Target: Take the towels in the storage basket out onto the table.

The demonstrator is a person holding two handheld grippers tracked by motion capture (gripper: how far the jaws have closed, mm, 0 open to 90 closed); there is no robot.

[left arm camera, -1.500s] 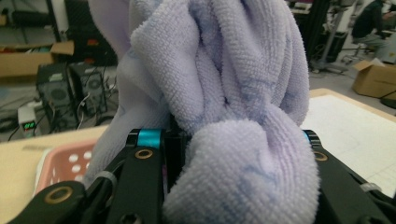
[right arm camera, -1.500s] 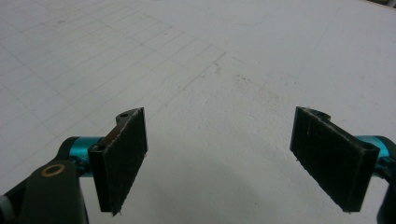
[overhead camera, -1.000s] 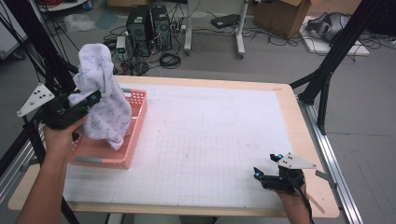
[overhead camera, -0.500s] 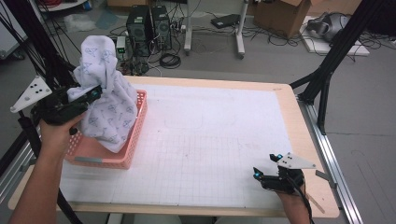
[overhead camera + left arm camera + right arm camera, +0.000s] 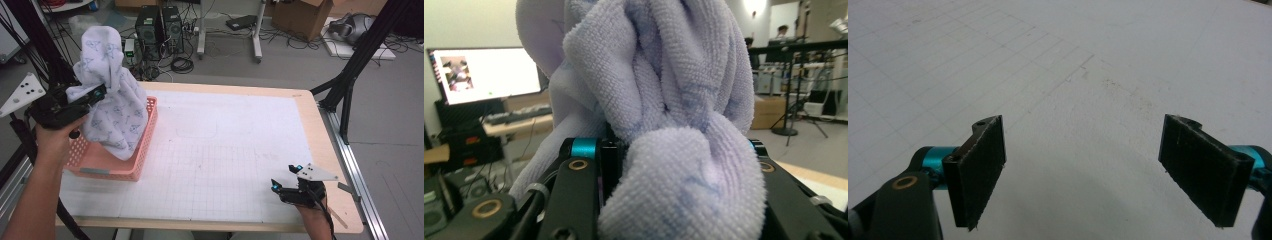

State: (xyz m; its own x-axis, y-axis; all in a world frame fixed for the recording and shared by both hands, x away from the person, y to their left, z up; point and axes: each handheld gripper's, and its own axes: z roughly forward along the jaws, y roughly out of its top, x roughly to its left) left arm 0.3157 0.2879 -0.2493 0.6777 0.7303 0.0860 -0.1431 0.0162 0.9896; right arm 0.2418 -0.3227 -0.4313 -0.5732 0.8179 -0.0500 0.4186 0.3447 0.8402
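A pale lavender patterned towel (image 5: pixel 114 102) hangs bunched above the pink plastic basket (image 5: pixel 112 171) at the table's left side; its lower end still dips inside the basket. My left gripper (image 5: pixel 97 94) is shut on the towel about halfway up, held at the towel's left. In the left gripper view thick folds of the towel (image 5: pixel 674 100) bulge between and over the black jaws of the left gripper (image 5: pixel 674 165). My right gripper (image 5: pixel 285 181) rests low near the table's front right corner, open. In its own view the right gripper (image 5: pixel 1083 170) has bare white mat between its wide-apart pads.
The white gridded mat (image 5: pixel 225 145) covers the wooden table. Computer towers (image 5: pixel 160 27) and cables lie on the floor behind it. Black frame legs (image 5: pixel 350 75) stand at the right edge, a cardboard box (image 5: pixel 300 15) farther back.
My left gripper has risen with the towel, drawing more of the cloth up out of the basket. The right gripper has stayed in place.
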